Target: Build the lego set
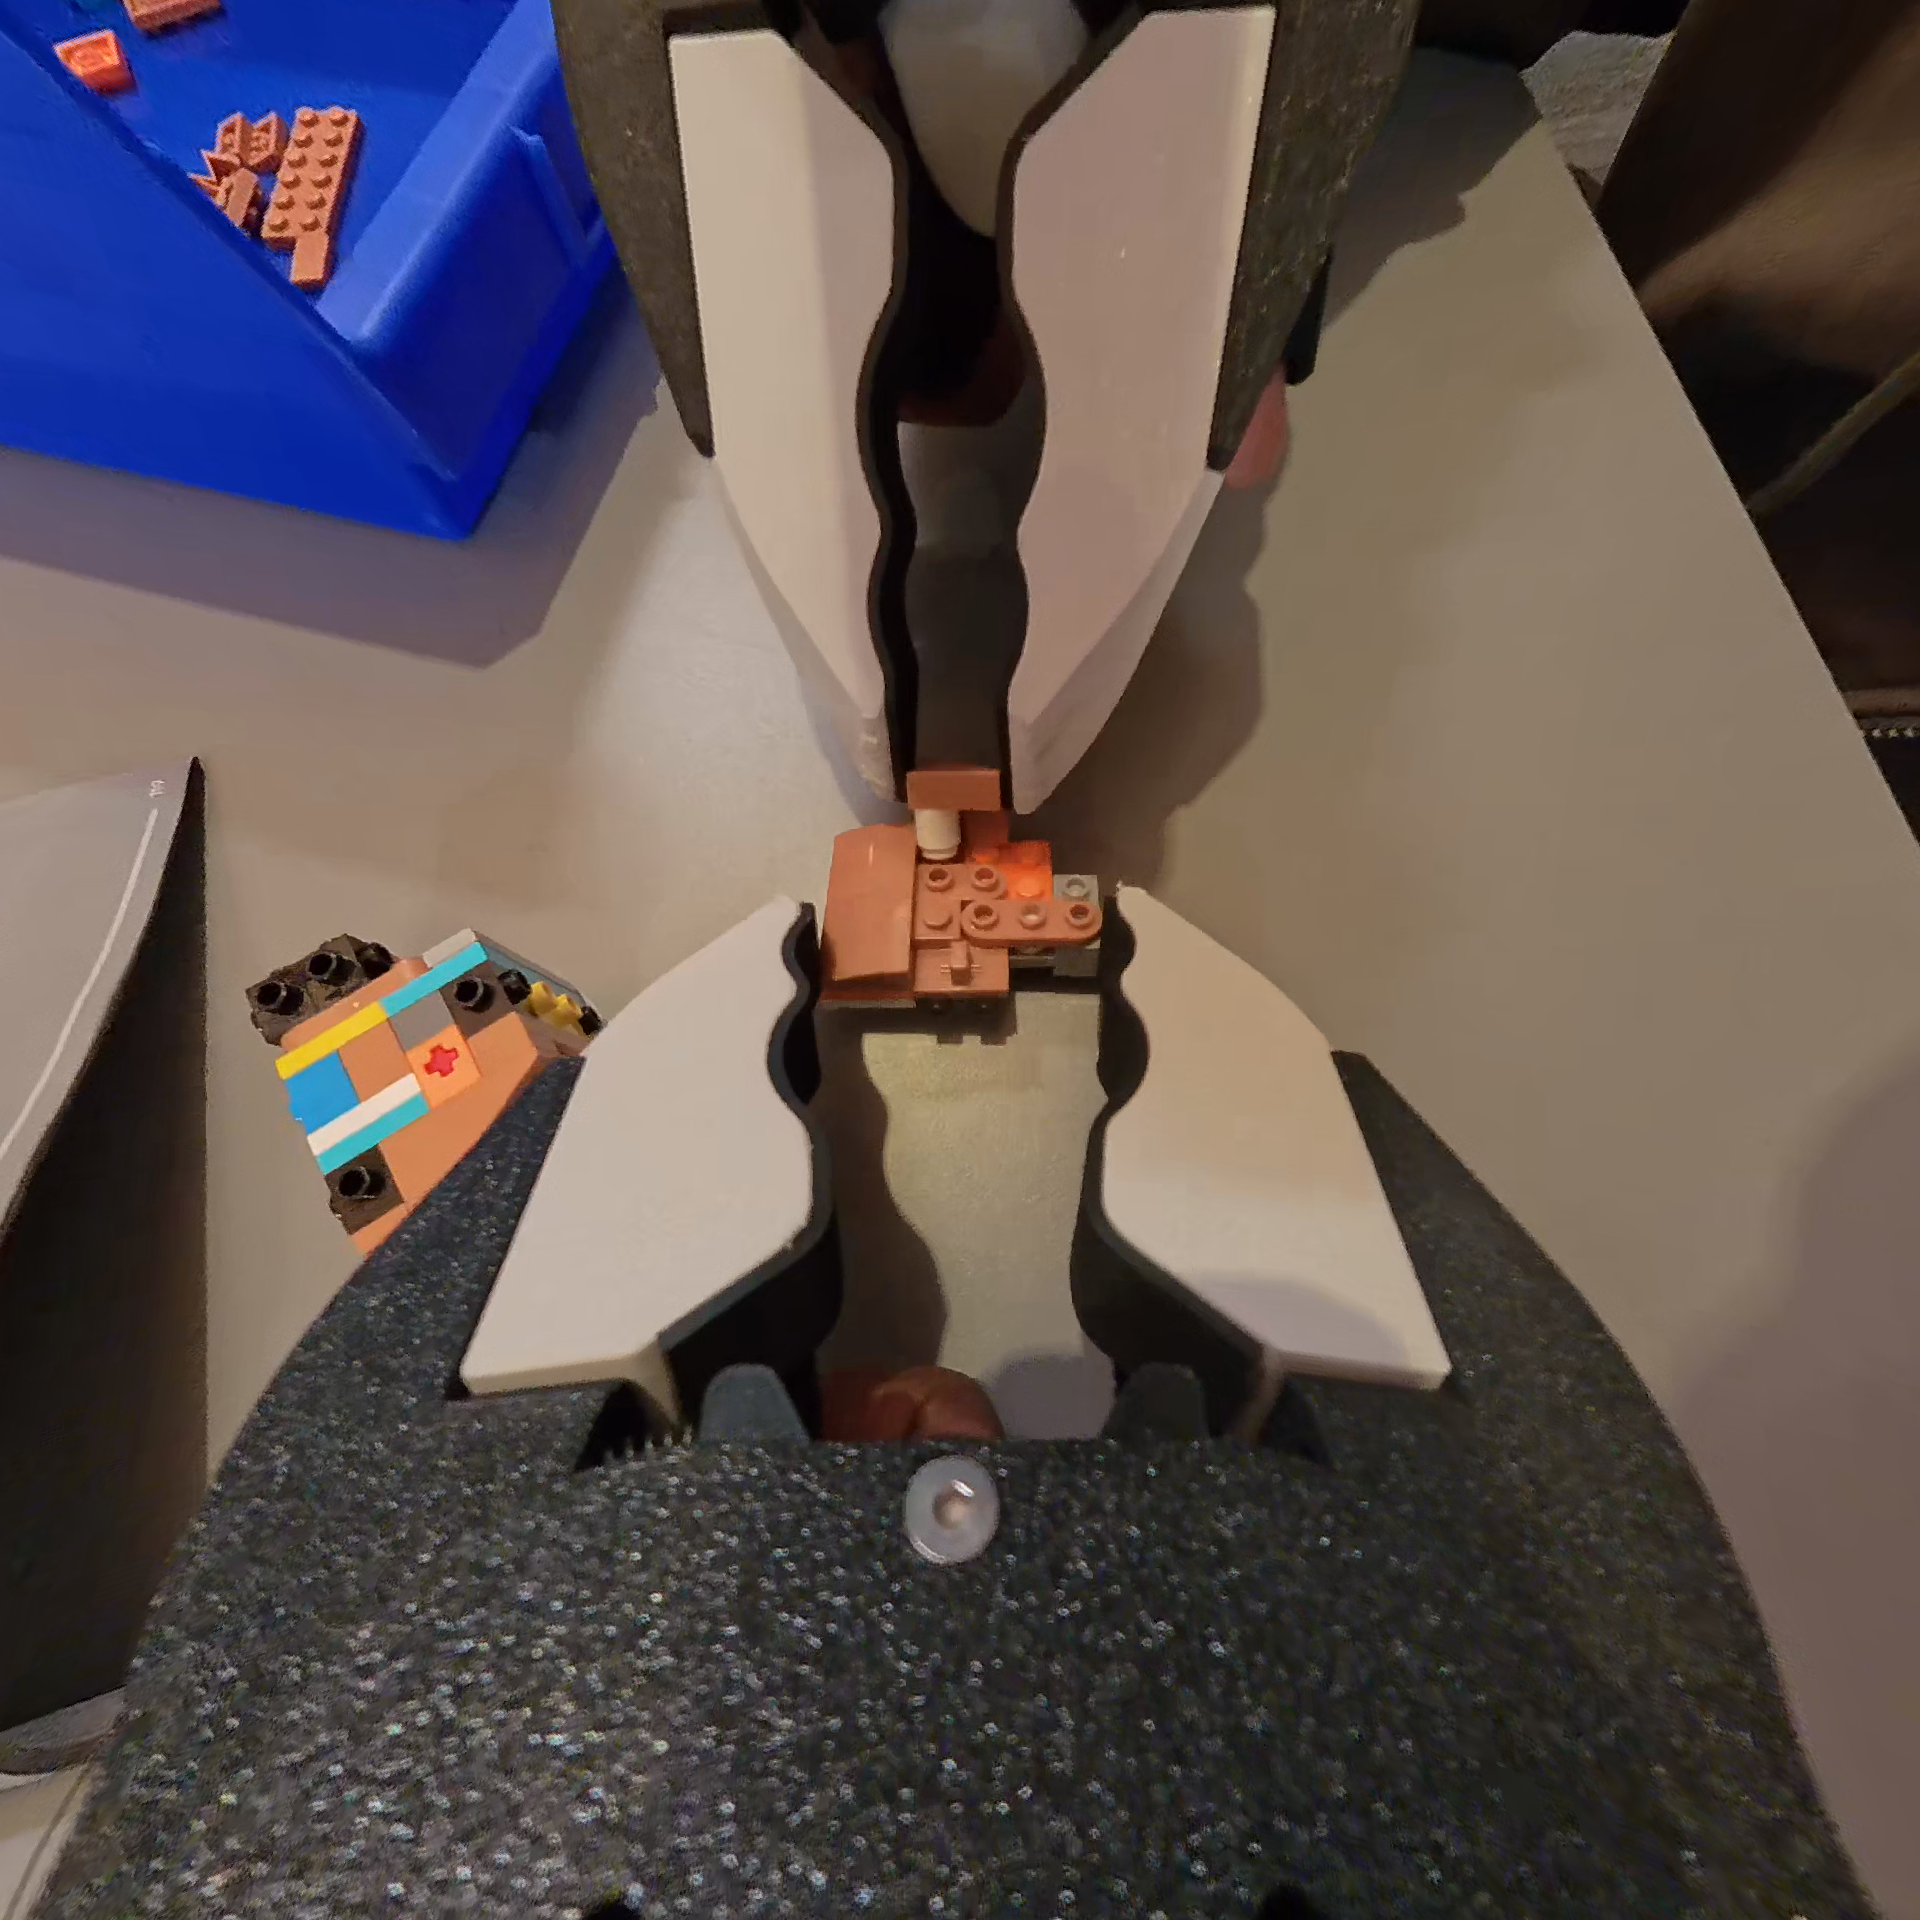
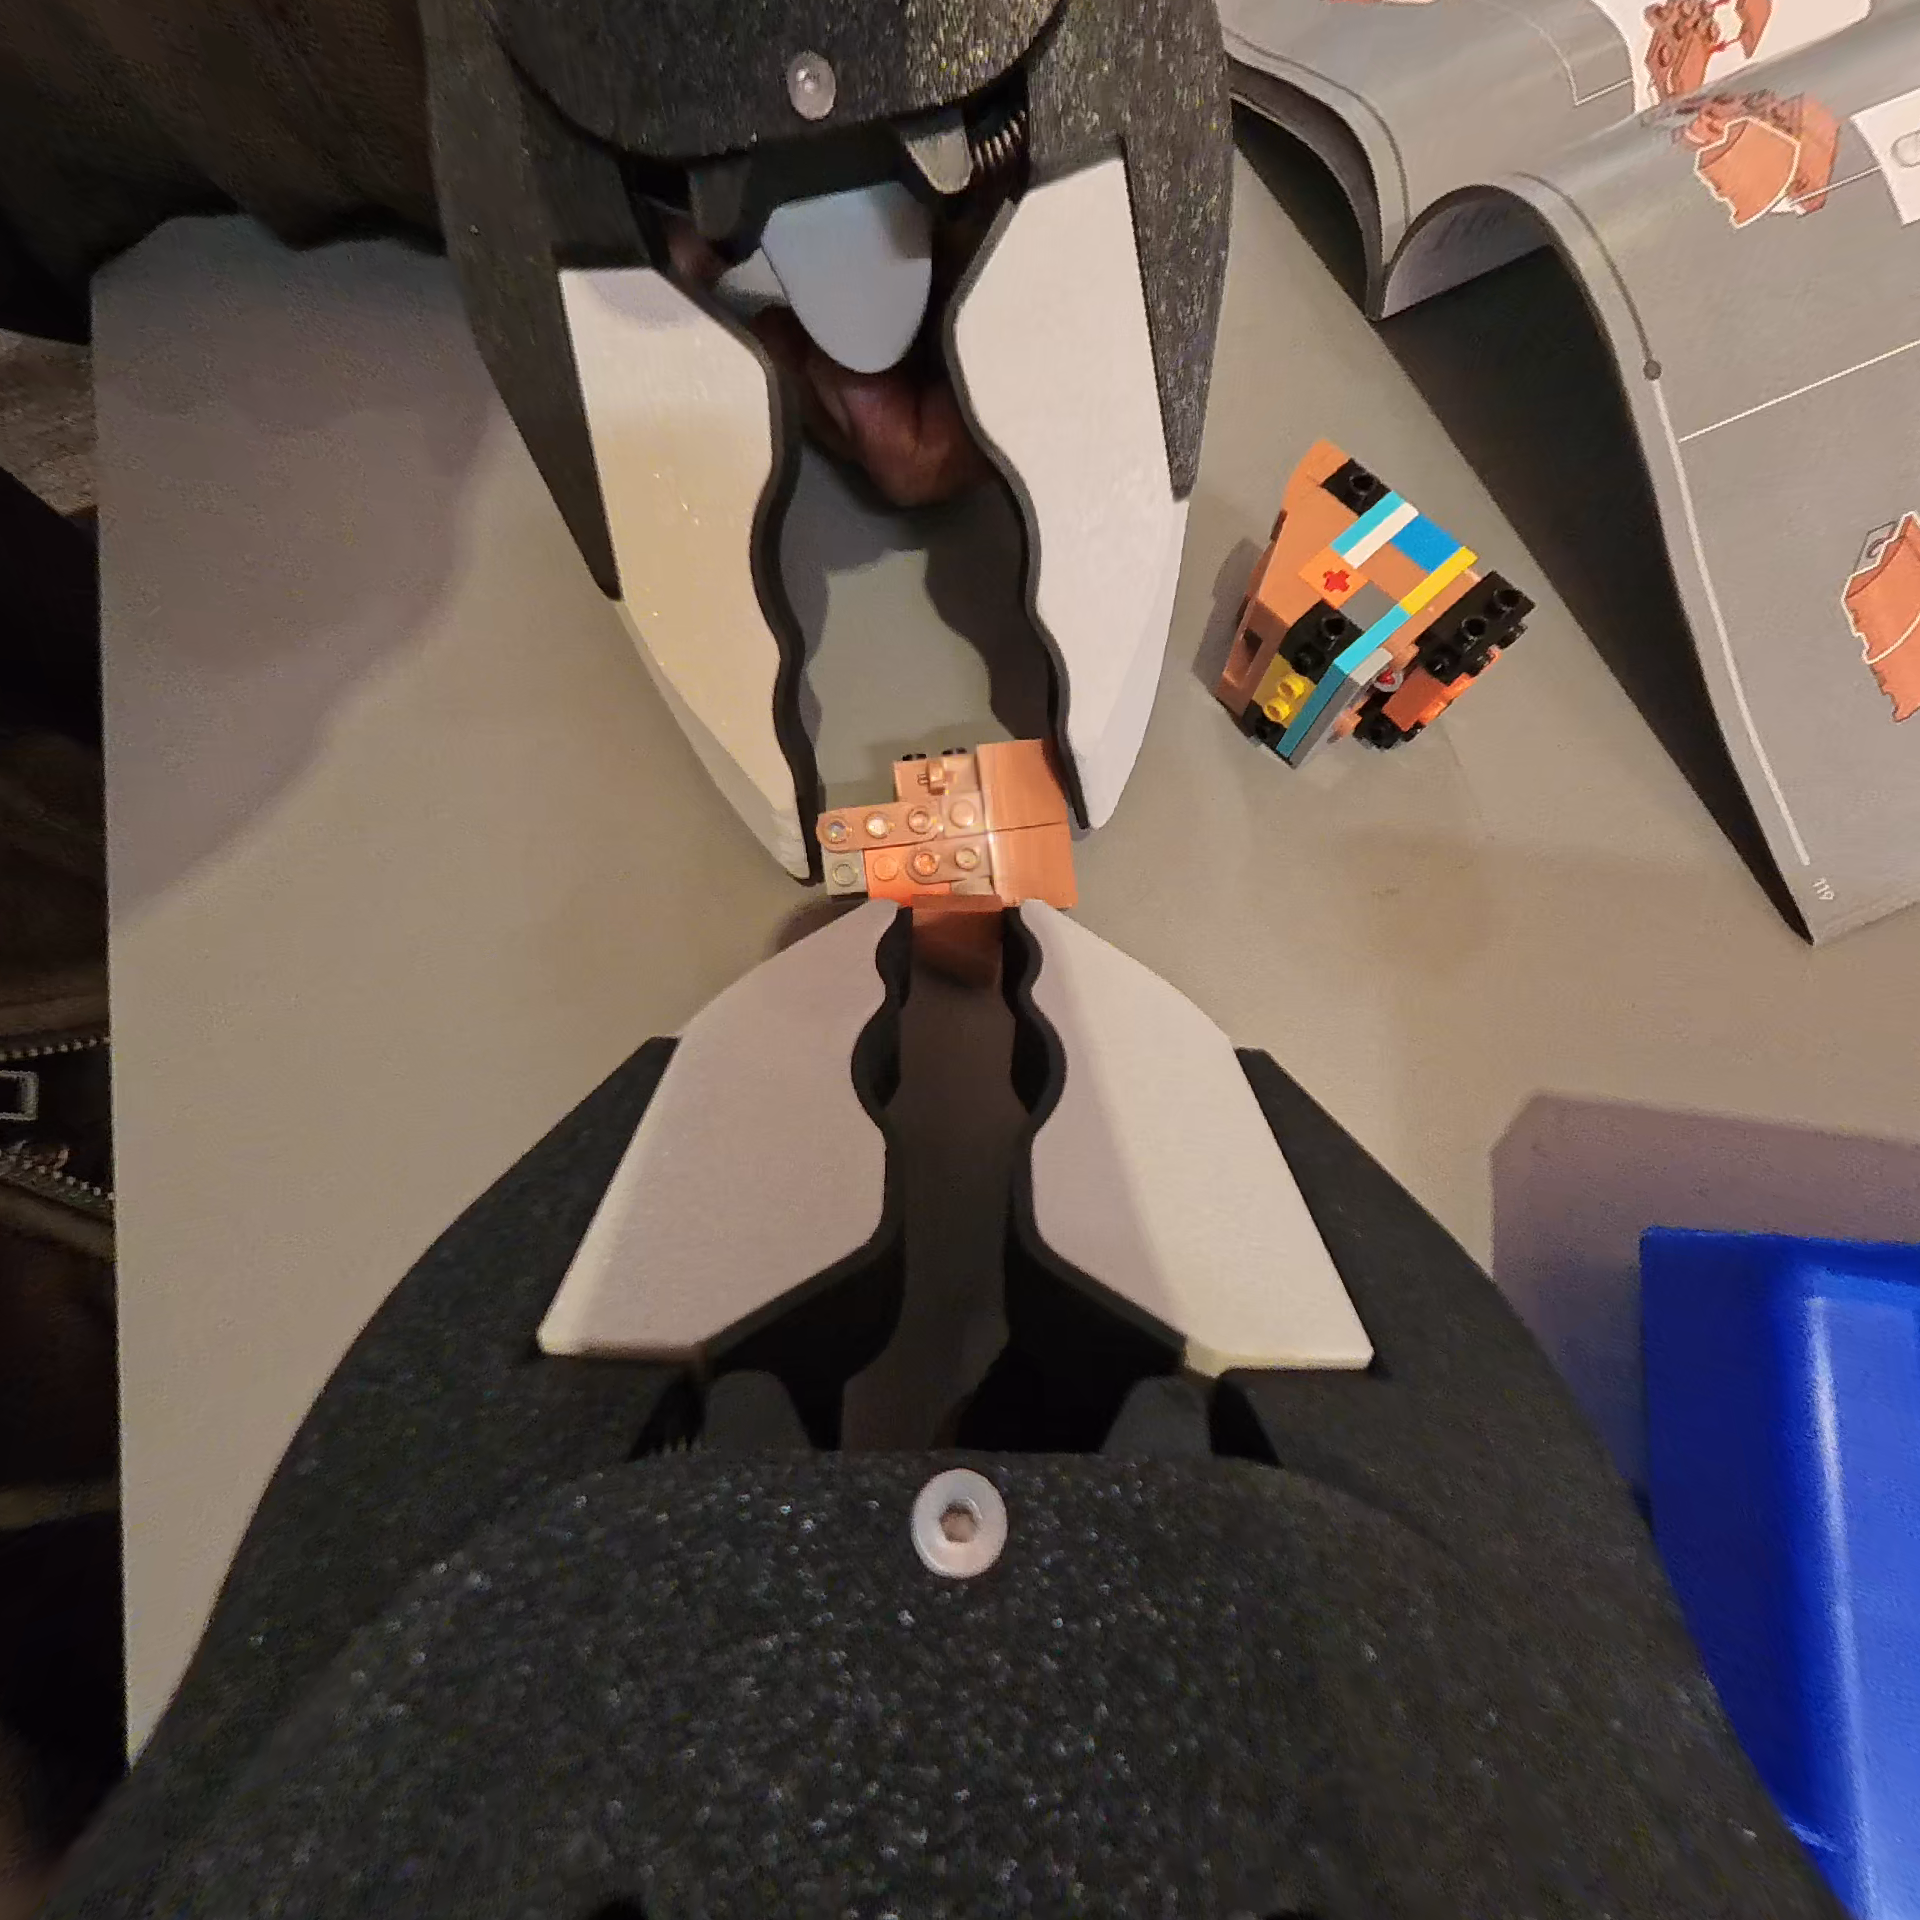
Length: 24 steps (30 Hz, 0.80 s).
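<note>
Lego sub-assembly pinched mid-air, small piece coming in

Brown sub-assembly point(image 1: 951, 925) sits between your two tools, above the grey table point(image 1: 1455, 727); whether it touches the table, the views don't tell. Left gripper point(image 1: 961, 940) is clenched across its width, fingertips on opposite sides. Right gripper point(image 1: 954, 795) comes in opposite, jaws closed on a small brown plate with a white stud piece point(image 1: 940, 816), which hangs right at the sub-assembly's far edge.

Risks, as judged from here:
- Your left grip is at the very fingertips. Pressing down hard could pivot the sub-assembly out of the pinch.
- The white stud looks slightly off the receiving studs; if so, force would skew it or pop loose plates.
- The rounded-end plate on top overhangs; a nudge could lift it.
- A dropped piece may roll toward the multicoloured build point(image 1: 416, 1070), left of the sub-assembly, or the blue bin point(image 1: 312, 364) beyond it. The open instruction booklet point(image 2: 1558, 312) lies on that same side.
</note>
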Tool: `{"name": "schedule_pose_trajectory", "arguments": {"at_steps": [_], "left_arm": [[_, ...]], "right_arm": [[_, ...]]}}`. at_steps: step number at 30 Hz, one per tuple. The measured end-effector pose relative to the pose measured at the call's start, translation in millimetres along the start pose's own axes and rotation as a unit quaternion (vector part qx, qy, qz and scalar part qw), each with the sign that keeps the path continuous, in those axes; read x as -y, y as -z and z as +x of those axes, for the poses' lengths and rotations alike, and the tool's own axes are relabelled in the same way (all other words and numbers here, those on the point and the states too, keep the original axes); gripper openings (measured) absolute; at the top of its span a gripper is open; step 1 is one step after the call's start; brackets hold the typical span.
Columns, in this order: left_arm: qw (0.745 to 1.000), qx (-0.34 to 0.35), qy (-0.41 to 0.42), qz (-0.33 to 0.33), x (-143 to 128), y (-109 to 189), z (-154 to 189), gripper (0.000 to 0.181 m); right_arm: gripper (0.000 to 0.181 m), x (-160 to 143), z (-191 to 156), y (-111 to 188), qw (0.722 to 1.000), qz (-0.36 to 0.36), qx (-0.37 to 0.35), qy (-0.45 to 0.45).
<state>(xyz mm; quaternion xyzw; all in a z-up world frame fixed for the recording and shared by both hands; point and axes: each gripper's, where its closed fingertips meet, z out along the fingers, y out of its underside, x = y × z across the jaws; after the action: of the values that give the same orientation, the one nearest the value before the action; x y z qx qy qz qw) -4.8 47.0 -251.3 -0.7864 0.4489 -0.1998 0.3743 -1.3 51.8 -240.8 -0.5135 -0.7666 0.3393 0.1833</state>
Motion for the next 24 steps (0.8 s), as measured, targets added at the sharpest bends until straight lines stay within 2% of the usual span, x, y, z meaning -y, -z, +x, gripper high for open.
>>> {"name": "schedule_pose_trajectory", "arguments": {"at_steps": [15,24], "left_arm": [[1.0,-0.003,-0.003,-0.015,-6.1,0.8,2.5,0.053],[0.999,-0.008,0.002,-0.032,-11.9,1.2,2.6,0.062]], "right_arm": [[0.016,-3.4,-1.2,-1.5,1.0,-0.012,-0.005,0.012],[0.016,-3.7,-2.1,-1.3,1.0,-0.014,-0.003,0.014]]}}
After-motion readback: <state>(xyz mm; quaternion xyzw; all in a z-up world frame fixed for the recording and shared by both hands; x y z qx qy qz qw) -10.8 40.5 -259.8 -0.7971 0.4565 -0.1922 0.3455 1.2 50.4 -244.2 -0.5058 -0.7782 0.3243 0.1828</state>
